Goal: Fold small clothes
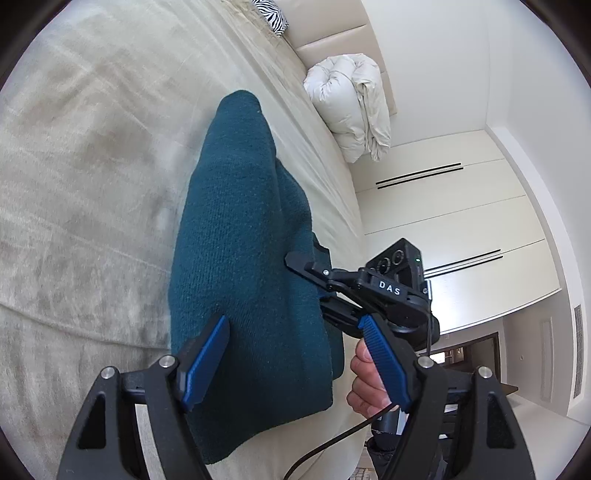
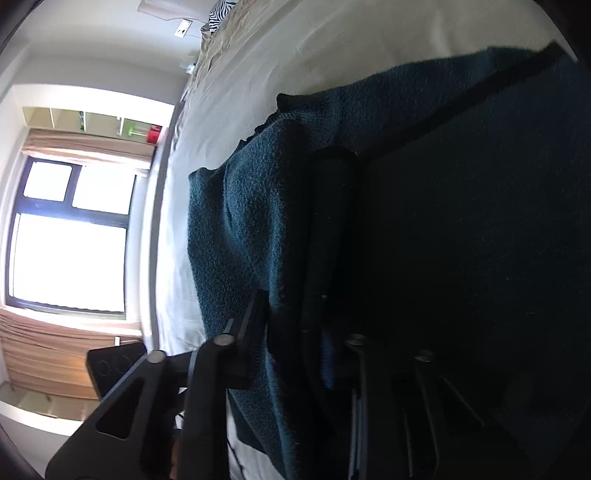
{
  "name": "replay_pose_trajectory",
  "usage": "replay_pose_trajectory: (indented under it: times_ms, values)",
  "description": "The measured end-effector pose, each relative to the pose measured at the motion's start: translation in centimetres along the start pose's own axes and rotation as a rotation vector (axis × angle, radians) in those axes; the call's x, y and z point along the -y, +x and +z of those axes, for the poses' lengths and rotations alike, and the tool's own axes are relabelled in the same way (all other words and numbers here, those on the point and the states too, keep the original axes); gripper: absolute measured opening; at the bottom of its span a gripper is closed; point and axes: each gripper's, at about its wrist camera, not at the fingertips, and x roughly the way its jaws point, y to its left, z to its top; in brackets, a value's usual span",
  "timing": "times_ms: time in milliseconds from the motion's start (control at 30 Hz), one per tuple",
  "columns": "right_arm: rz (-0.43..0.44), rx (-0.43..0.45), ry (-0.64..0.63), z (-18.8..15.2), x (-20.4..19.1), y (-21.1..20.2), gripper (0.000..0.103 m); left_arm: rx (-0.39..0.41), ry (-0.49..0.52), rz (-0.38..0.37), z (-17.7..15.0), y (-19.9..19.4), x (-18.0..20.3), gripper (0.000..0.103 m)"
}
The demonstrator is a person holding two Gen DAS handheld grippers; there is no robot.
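Note:
A dark teal knitted garment (image 1: 243, 236) lies folded lengthwise on the cream bed (image 1: 92, 166). My left gripper (image 1: 295, 354) is open, its blue pads (image 1: 207, 362) spread on either side of the garment's near part, above it. My right gripper (image 1: 314, 273) reaches in from the right, its fingers at the garment's right edge. In the right wrist view the garment (image 2: 258, 229) fills the frame, and a fold of it sits between the right gripper's fingers (image 2: 288, 332), which are closed on it.
A rolled white duvet (image 1: 351, 107) lies at the far side of the bed by the headboard. A zebra-pattern pillow (image 1: 273, 18) lies at the bed's far end. White wardrobe doors (image 1: 461, 221) stand to the right. A window (image 2: 70, 236) shows in the right wrist view.

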Motion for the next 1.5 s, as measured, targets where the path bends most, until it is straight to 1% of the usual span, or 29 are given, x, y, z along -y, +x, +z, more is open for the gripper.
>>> replay_pose_trajectory:
  times_ms: [100, 267, 333, 500, 600, 667, 733, 767, 833, 967, 1100, 1233, 1333, 1400, 1433, 1500]
  values:
    - [-0.041, 0.036, -0.042, -0.3, -0.8, -1.5, 0.013, -0.004, 0.004, -0.003, 0.1, -0.1, 0.2, 0.077]
    - [-0.066, 0.087, -0.068, 0.0, -0.5, -5.0, 0.012, -0.024, 0.030, -0.019, -0.3, 0.4, 1.5, 0.077]
    - [-0.081, 0.104, -0.065, 0.2, 0.2, -6.6, 0.012, -0.031, 0.056, -0.008, -0.5, 0.8, 2.3, 0.077]
    - [-0.100, 0.175, -0.029, 1.1, 3.1, -11.4, 0.012, -0.063, 0.124, 0.012, -1.3, 2.0, 4.2, 0.077]
    - [-0.147, 0.197, 0.002, 1.4, 5.8, -13.3, 0.012, -0.088, 0.146, 0.020, -1.8, 2.8, 4.9, 0.077]
    - [-0.167, 0.203, 0.041, 1.5, 8.0, -13.9, 0.012, -0.108, 0.162, 0.026, -2.2, 3.3, 5.3, 0.077]
    - [-0.167, 0.211, 0.092, 1.3, 10.5, -14.3, 0.012, -0.126, 0.183, 0.037, -2.6, 3.8, 5.7, 0.077]
    - [-0.158, 0.214, 0.114, 1.1, 11.6, -14.5, 0.012, -0.134, 0.197, 0.047, -2.8, 4.0, 5.9, 0.077]
    - [-0.131, 0.223, 0.124, 0.7, 12.4, -14.8, 0.012, -0.144, 0.213, 0.057, -3.0, 4.3, 6.3, 0.077]
    - [-0.137, 0.233, 0.087, 0.5, 11.6, -15.8, 0.012, -0.148, 0.243, 0.064, -2.9, 4.8, 7.4, 0.077]
    - [-0.177, 0.215, 0.074, 0.8, 10.8, -15.9, 0.012, -0.150, 0.264, 0.070, -2.8, 5.7, 8.3, 0.077]
    - [-0.129, 0.222, 0.113, 0.4, 12.0, -15.9, 0.012, -0.163, 0.285, 0.087, -3.2, 6.1, 8.7, 0.077]
    - [-0.117, 0.230, 0.102, 0.0, 12.1, -15.3, 0.012, -0.165, 0.300, 0.112, -2.9, 6.6, 8.9, 0.077]
    - [-0.074, 0.226, 0.138, -0.1, 12.5, -15.5, 0.017, -0.158, 0.306, 0.122, -2.3, 6.7, 9.0, 0.077]
    - [-0.056, 0.226, 0.177, -0.3, 12.9, -16.0, 0.018, -0.150, 0.312, 0.128, -1.8, 6.9, 9.3, 0.077]
    - [-0.069, 0.257, 0.205, -0.6, 12.9, -16.9, 0.024, -0.135, 0.322, 0.138, -0.8, 7.3, 9.6, 0.077]
